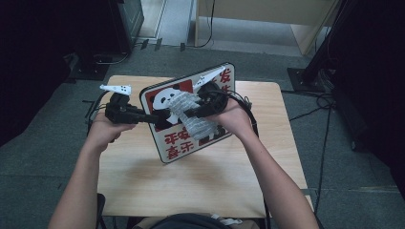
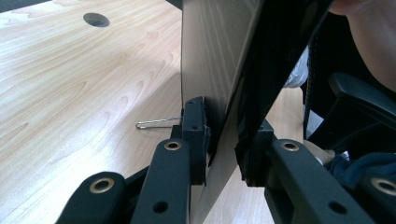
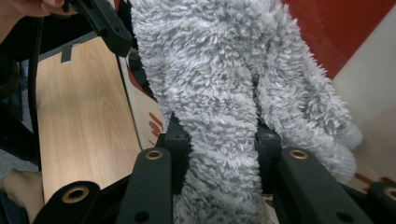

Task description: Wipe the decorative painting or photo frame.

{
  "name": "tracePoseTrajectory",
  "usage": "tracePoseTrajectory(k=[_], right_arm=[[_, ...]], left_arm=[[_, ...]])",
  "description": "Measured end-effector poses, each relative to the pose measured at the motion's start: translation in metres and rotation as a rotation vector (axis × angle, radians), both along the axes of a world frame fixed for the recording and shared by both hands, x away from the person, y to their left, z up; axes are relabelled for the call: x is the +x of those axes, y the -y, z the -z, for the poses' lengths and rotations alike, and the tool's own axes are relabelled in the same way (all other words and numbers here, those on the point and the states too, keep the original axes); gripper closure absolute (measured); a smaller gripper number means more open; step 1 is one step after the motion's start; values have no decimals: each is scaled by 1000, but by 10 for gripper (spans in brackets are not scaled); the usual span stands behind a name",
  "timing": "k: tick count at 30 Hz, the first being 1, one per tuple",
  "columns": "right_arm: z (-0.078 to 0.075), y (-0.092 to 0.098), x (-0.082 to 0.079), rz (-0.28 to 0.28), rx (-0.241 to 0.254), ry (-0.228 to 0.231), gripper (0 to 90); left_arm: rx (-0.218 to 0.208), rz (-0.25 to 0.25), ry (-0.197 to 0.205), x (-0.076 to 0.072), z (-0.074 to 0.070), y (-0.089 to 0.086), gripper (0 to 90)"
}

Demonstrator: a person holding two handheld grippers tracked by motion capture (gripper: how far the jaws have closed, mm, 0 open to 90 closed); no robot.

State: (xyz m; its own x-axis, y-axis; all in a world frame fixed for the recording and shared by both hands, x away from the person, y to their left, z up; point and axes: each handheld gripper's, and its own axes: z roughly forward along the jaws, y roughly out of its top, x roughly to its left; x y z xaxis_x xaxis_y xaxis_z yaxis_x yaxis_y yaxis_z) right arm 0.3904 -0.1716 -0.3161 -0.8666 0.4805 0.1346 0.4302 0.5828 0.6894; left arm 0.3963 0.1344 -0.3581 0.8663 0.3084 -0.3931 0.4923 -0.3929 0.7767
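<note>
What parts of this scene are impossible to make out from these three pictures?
- Panda sign, high view: the grey fluffy cloth and the right gripper cover its middle, so the red lettering reads only in part.
- Left gripper, left gripper view: the sign shows edge-on, its printed face hidden.
- Cloth, right gripper view: cut off by the top and bottom edges, so its full shape is unclear.
- Right gripper's pads: buried in the pile.

Light fell evenly from above on the desk (image 1: pixel 200 181); the room at nine and three o'clock lay dark. Close-up jaws looked soft, edges slightly blurred.
</note>
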Motion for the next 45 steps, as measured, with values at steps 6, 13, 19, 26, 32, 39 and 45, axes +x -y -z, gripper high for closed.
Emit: tracePoseTrajectory(k=[6,13,19,26,32,39,45], right_arm=[[8,1,-2,-3,5,-4,679],[21,3,-4,-1,7,-22,678],[31,5,-6,-5,9,-25,676],[41,6,-9,-4,10,-38,676],[51,6,-12,-5,11,-52,674],[64,7,-15,-9,7,-64,673],[76,8,-18,-12,2,-75,673]], left_arm=[[2,2,5,0,0,0,762],[2,4,5,0,0,0,761],[1,6,6,-1,0,0,761],[1,5,4,-1,0,0,761],[0,7,4,-1,0,0,760],[0,8,5,-1,0,0,759],[0,8,5,-1,0,0,759]])
